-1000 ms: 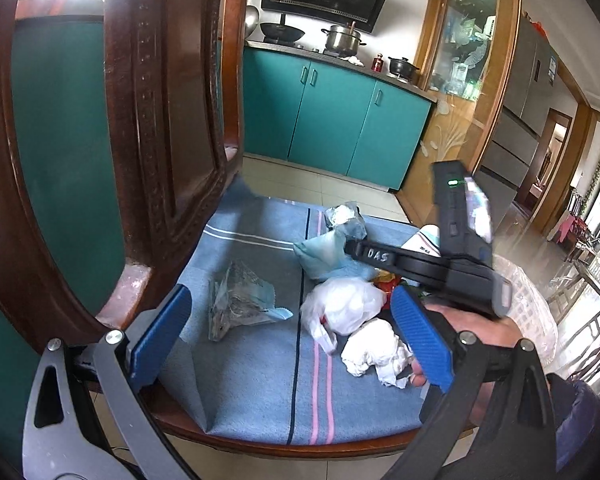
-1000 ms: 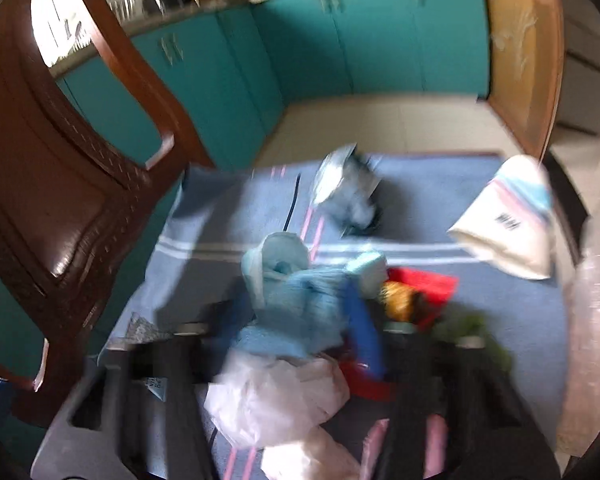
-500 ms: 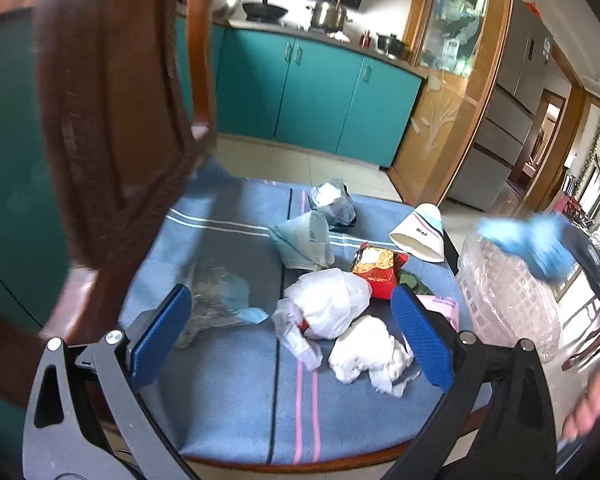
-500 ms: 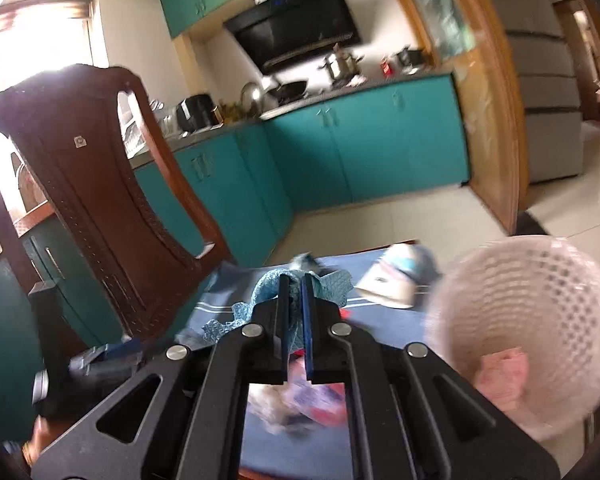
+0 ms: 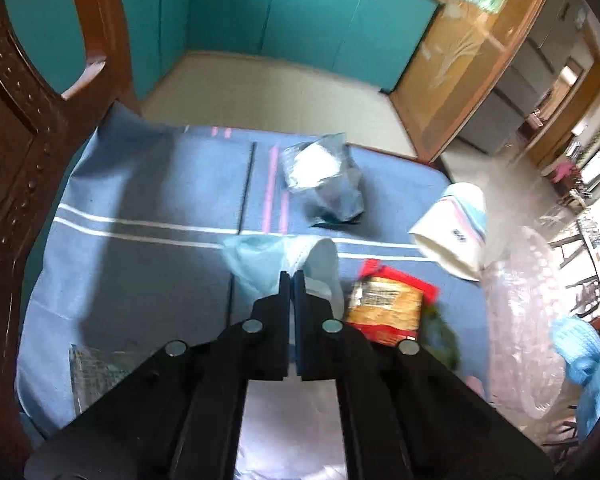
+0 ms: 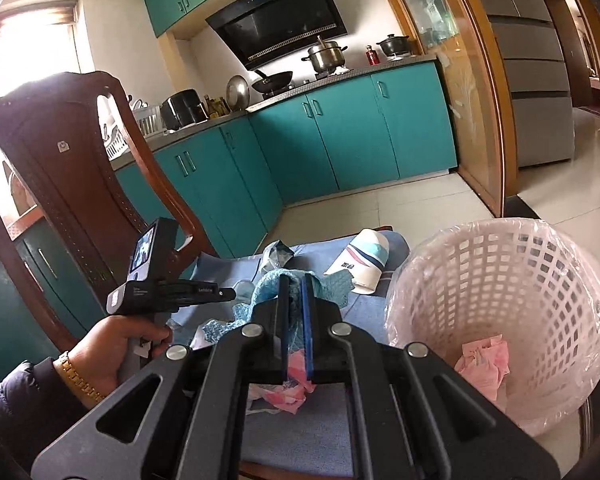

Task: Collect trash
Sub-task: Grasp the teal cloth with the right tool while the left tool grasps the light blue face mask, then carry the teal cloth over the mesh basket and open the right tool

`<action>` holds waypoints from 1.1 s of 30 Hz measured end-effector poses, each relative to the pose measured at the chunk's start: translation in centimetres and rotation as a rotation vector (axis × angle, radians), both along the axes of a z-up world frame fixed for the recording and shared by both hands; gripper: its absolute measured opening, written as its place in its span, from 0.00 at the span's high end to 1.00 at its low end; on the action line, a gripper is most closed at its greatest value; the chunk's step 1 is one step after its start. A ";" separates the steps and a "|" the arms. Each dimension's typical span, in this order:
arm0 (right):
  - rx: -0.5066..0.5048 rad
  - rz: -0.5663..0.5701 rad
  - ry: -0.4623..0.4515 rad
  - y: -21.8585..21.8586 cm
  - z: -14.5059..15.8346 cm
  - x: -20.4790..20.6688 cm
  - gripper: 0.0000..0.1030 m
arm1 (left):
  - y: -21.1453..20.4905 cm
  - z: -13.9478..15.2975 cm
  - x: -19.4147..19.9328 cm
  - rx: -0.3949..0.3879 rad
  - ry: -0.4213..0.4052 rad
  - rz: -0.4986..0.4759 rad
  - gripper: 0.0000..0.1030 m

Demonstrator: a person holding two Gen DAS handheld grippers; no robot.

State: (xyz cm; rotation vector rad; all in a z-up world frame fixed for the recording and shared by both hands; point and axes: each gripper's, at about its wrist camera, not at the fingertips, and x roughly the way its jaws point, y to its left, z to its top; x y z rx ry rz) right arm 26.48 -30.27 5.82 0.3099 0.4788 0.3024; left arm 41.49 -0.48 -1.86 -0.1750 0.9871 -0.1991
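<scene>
Two fisheye views over a chair seat covered w/ a blue striped cloth (image 5: 148,200), trash scattered on it.

Left wrist view: left gripper (image 5: 293,280) has its jaws nearly together, pinched on the edge of a pale translucent plastic bag (image 5: 260,260) near the seat's centre. Behind it lies a crumpled grey-and-white wrapper (image 5: 324,184). To the right, a red and yellow snack packet (image 5: 388,304), & past that a tipped-over white paper cup (image 5: 456,228) at the cloth's right edge. A clear crinkled wrapper (image 5: 96,368) sits at the near left. Carved dark wood chair back (image 5: 16,128) rises on the left.

Right wrist view: right gripper (image 6: 295,292) jaws narrow, clamped on a crumpled teal-blue cloth-like wad (image 6: 272,284), held above the seat, left of a white lattice wastebasket (image 6: 512,280) lined w/ clear plastic. Pink crumpled paper (image 6: 484,360) lies inside the basket. More pink scraps (image 6: 288,392) on the seat beneath the gripper. The person's left hand (image 6: 116,348), w/ gold watchband, grips the other tool's handle at left.
</scene>
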 end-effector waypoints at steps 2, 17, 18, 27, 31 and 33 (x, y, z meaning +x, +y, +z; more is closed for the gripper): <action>0.006 0.003 -0.007 0.0 0.0 -0.2 0.94 | -0.4 1.9 -2.4 0.010 -0.080 -0.036 0.98; -0.078 0.092 -0.017 4.2 -0.6 -1.8 0.94 | 0.6 7.2 -21.1 0.020 -0.418 -0.098 0.98; -0.083 0.094 -0.015 4.5 -0.7 -1.8 0.94 | 0.8 6.8 -20.8 0.012 -0.405 -0.097 0.98; -0.104 0.101 0.000 5.5 -1.2 -1.6 0.94 | 2.0 5.9 -20.5 0.002 -0.386 -0.066 0.98; -0.106 0.100 0.004 5.5 -1.3 -1.5 0.94 | 1.9 6.0 -20.3 0.000 -0.384 -0.068 0.98; -0.108 0.099 0.007 5.4 -1.5 -1.5 0.94 | 1.9 6.0 -20.3 0.001 -0.386 -0.063 0.98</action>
